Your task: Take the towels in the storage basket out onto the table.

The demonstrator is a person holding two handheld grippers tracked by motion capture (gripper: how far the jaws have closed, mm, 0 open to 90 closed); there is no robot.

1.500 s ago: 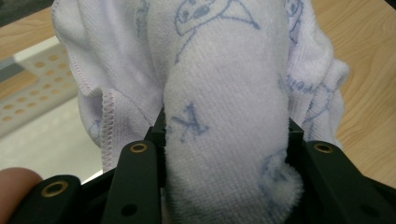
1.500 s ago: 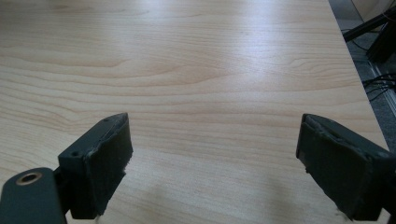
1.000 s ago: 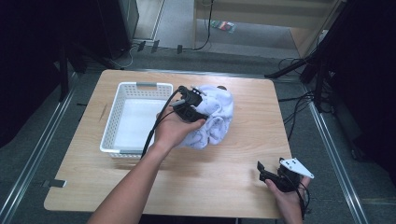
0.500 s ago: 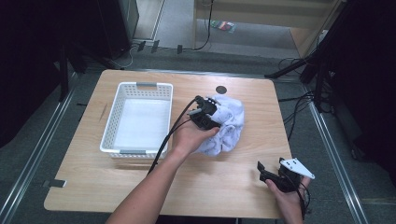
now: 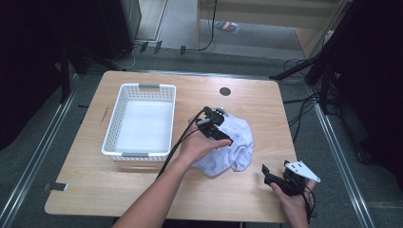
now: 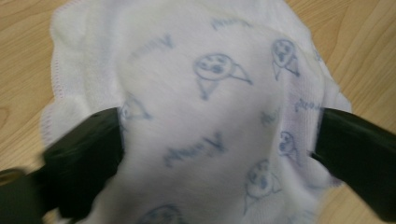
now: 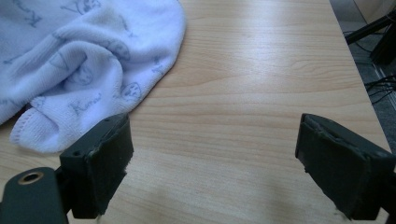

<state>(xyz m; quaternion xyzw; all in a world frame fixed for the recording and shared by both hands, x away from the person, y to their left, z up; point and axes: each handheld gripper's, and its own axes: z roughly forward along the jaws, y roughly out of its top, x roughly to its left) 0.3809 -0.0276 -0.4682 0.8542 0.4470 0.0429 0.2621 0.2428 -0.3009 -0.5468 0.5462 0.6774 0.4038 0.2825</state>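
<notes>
The white towel (image 5: 227,145) with its faint blue printed faces lies crumpled in a heap on the bare wood of the table (image 5: 142,190), just right of the white basket (image 5: 139,120), which stands empty. The left gripper (image 5: 223,135) is down on top of the heap; in the left gripper view its jaws stand wide apart with the cloth (image 6: 205,116) bulging between them, so they straddle a fold but have not closed on it, as far as I can see. The right gripper (image 5: 267,173) sits apart near the table's front right corner, jaws spread wide and holding nothing, the towel's edge (image 7: 88,65) just off to its side. To my eye the job is at an early stage: nothing grasped, nothing in the basket, and the lifting or folding all left to do.
</notes>
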